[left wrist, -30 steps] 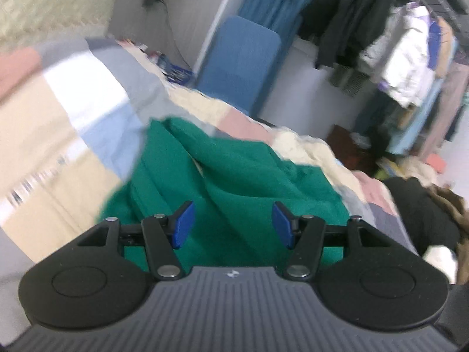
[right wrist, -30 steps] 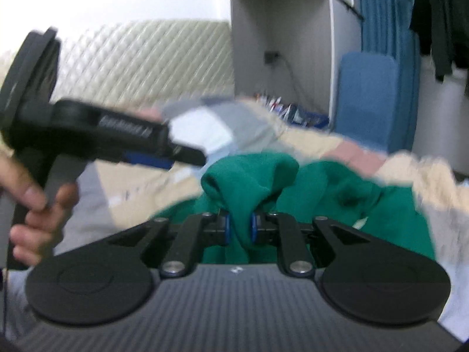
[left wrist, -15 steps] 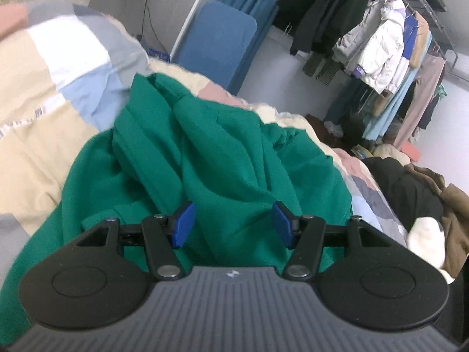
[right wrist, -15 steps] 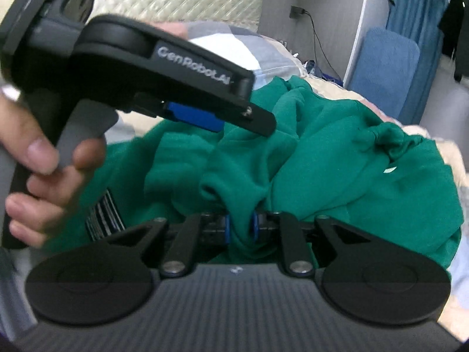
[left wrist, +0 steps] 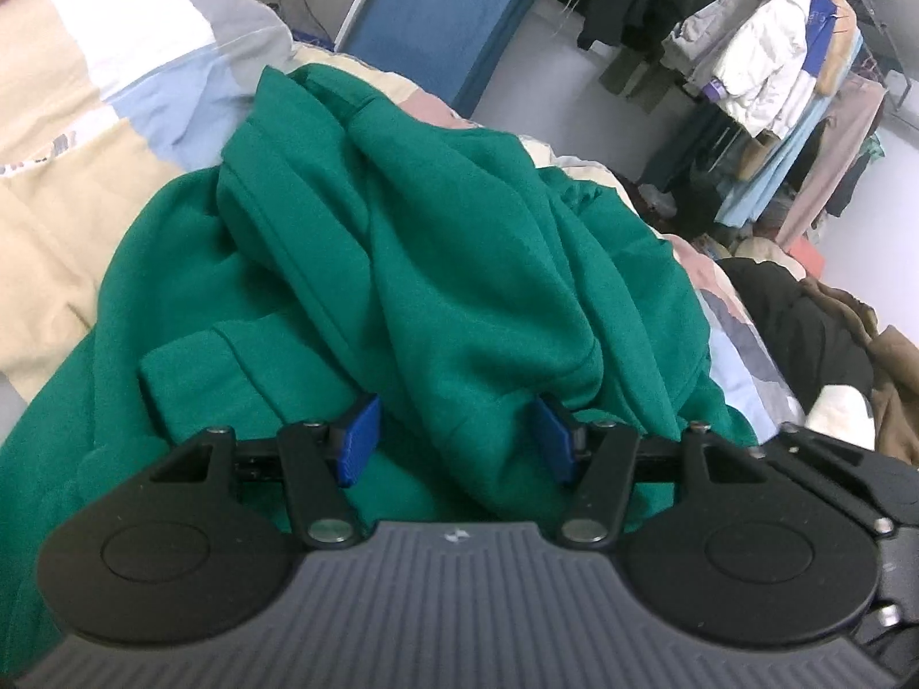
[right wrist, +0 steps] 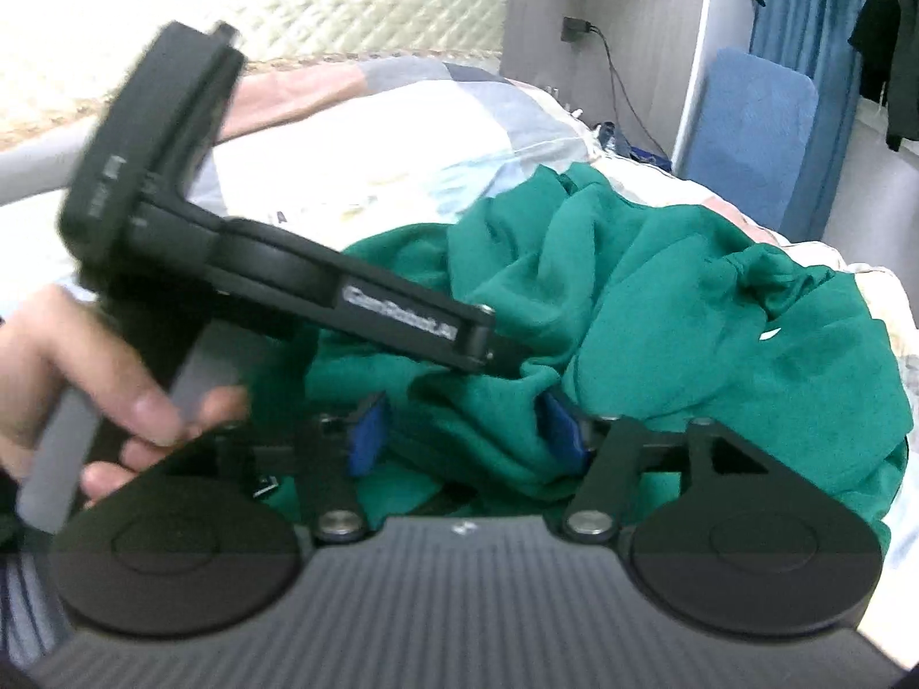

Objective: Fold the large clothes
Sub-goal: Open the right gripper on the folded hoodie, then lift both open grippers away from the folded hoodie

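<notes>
A crumpled green sweatshirt lies heaped on a patchwork bedspread. My left gripper is low over the heap and open, its blue pads on either side of a loose green fold without pinching it. In the right wrist view the sweatshirt fills the middle. My right gripper has its jaws opening, with green cloth lying slack between the pads. The left gripper's black body crosses that view from the left, held by a hand.
A blue padded board leans on the far wall beside a white cabinet. A rail of hanging clothes is at the right. Dark and brown garments pile on the bed's right side. A quilted headboard is behind.
The right jaws went from pinching a green fold to wide apart, letting it go. The left gripper sank onto the sweatshirt, and cloth now sits between its pads.
</notes>
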Demonstrator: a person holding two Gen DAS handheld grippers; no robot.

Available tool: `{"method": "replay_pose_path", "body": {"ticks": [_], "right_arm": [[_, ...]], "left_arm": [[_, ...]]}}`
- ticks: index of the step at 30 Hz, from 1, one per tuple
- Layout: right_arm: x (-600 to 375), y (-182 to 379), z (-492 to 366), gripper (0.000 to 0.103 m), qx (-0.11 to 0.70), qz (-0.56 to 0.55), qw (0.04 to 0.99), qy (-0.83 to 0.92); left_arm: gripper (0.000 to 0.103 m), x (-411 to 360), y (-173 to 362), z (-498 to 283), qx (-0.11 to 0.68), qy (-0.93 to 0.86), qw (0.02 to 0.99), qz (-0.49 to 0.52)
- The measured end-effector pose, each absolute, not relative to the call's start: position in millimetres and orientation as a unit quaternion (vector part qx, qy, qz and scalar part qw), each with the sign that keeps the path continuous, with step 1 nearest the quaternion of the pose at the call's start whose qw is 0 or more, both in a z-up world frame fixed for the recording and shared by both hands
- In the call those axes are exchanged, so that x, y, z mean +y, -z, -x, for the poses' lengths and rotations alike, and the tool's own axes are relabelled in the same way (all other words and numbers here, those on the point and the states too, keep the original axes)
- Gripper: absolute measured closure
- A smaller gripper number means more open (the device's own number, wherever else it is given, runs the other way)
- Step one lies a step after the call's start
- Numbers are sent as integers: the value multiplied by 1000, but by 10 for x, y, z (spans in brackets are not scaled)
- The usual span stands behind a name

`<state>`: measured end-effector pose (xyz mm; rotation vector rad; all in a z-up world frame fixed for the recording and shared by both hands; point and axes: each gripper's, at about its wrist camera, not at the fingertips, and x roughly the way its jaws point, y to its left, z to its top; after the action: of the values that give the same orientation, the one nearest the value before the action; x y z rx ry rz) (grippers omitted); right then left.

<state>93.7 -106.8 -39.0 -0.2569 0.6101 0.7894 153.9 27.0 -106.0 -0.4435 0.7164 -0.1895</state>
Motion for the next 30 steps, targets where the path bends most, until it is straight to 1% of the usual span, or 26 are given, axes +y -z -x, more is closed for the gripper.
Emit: {"method": "replay_pose_path", "body": {"ticks": [1, 3, 5, 10, 17, 19, 23, 27, 29, 30], "right_arm": [[-1100, 355, -929, 36, 291, 113, 871, -379], [-1191, 268, -940, 35, 288, 80, 875, -380], [-1245, 209, -973, 32, 293, 63, 875, -380], [-1307, 132, -994, 31, 278, 72, 878, -382], [-1377, 123, -1146, 31, 300, 71, 875, -373], [-1443, 124, -1245, 31, 322, 71, 873, -359], [-1667, 133, -1428, 31, 339, 12, 880, -332], [-1722, 144, -1538, 32, 327, -23, 892, -310], [-1717, 182, -1590, 38, 332, -40, 892, -305], [-1698, 223, -1619, 46, 338, -45, 890, -303]], "left_arm": [[39, 268, 1064, -1542, 349, 90, 909, 212], [38, 269, 1066, -1543, 349, 87, 909, 210], [38, 297, 1062, -1558, 350, 85, 906, 224], [38, 419, 1085, -1568, 351, 79, 897, 257], [39, 455, 1085, -1576, 357, 66, 890, 277], [39, 456, 1090, -1564, 357, 63, 889, 281], [39, 463, 1115, -1579, 360, 63, 883, 294], [39, 463, 1128, -1585, 358, 64, 884, 295], [39, 484, 1124, -1579, 355, 66, 883, 298], [39, 491, 1115, -1572, 353, 65, 884, 300]]}}
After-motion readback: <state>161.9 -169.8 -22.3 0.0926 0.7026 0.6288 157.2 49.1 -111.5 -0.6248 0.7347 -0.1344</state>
